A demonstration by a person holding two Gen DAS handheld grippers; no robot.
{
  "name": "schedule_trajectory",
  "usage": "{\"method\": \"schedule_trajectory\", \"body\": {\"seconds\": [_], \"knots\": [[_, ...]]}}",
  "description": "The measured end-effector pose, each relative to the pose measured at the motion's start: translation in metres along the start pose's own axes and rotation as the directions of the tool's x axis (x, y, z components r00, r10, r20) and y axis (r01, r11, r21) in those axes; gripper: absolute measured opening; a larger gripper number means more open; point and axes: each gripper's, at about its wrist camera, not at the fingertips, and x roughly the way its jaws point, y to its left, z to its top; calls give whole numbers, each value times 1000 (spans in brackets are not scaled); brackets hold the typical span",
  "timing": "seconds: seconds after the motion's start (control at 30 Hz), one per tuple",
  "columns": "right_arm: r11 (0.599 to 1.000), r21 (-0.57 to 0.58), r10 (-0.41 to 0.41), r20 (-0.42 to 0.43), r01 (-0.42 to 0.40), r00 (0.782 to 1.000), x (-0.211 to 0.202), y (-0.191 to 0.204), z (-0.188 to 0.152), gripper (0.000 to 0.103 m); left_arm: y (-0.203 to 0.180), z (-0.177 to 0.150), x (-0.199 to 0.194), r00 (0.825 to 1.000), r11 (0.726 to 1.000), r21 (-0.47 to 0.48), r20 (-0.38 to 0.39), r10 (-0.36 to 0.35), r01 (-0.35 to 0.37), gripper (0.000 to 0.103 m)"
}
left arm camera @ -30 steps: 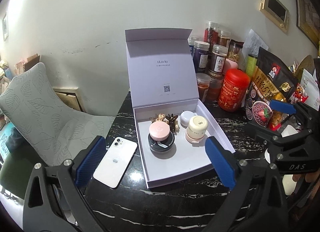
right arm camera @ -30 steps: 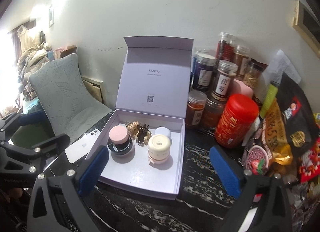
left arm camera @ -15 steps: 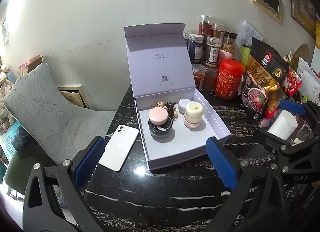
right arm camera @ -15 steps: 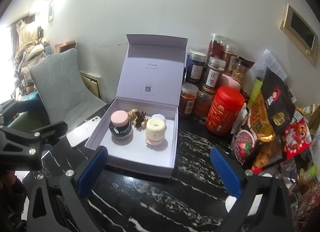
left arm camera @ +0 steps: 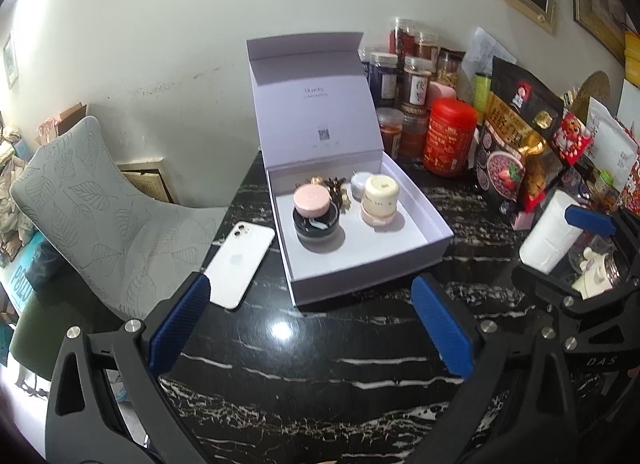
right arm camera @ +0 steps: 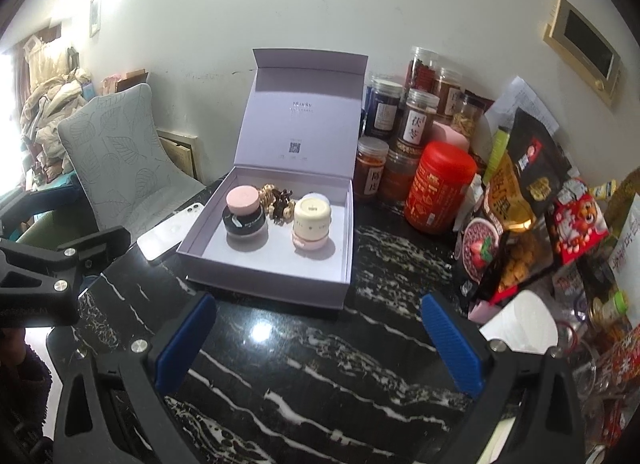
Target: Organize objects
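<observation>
Box [left arm camera: 416,200] sits open on the black table [left arm camera: 320,364], ahead of both my grippers: left gripper [left arm camera: 312,328] and right gripper [right arm camera: 316,336] hang empty with jaws apart. Bare marble lies between them and the near edge. Phone [left arm camera: 240,260] crowds the left wall; jars [right arm camera: 438,184] stand right.

I see the open box [left arm camera: 424,220] near the middle of the tabletop [left arm camera: 320,376], its lid [left arm camera: 316,100] standing upright at the back edge. Inside, one jar [left arm camera: 316,216] sits left, a second jar [left arm camera: 379,200] right, with hair clips [left arm camera: 338,190] between and slightly behind them. A phone [left arm camera: 240,258] lies flat just left of the box. Behind and right of the box stand jars of dried goods [right arm camera: 416,120], a canister [right arm camera: 438,188] in front of them, and snack bags [right arm camera: 520,200] further right. A chair [left arm camera: 100,216] stands left of the tabletop.
</observation>
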Motion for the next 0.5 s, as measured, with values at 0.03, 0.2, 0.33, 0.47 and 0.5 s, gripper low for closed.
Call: {"method": "schedule_trajectory", "body": {"seconds": [0.03,0.2,0.33,0.47,0.5], "knots": [[1000,5,-5,-4,5,1000,0,0,-2,103,-2,-4,0,1000,1000,5,-9,-3,3,101],[1000,9,-1,-21,1,1000,-2,1,-14,103,-5,-18,0,1000,1000,12,-22,0,0,101],[1000,8,-1,-40,1,999,0,1,-21,103,-7,-24,1,999,1000,16,-36,-5,5,101],[1000,8,4,-44,-3,999,0,2,-25,103,-9,-28,2,999,1000,11,-50,-21,22,101],[1000,7,4,-45,-3,999,0,1,-26,103,-9,-29,2,998,1000,9,-52,-26,26,101]]}}
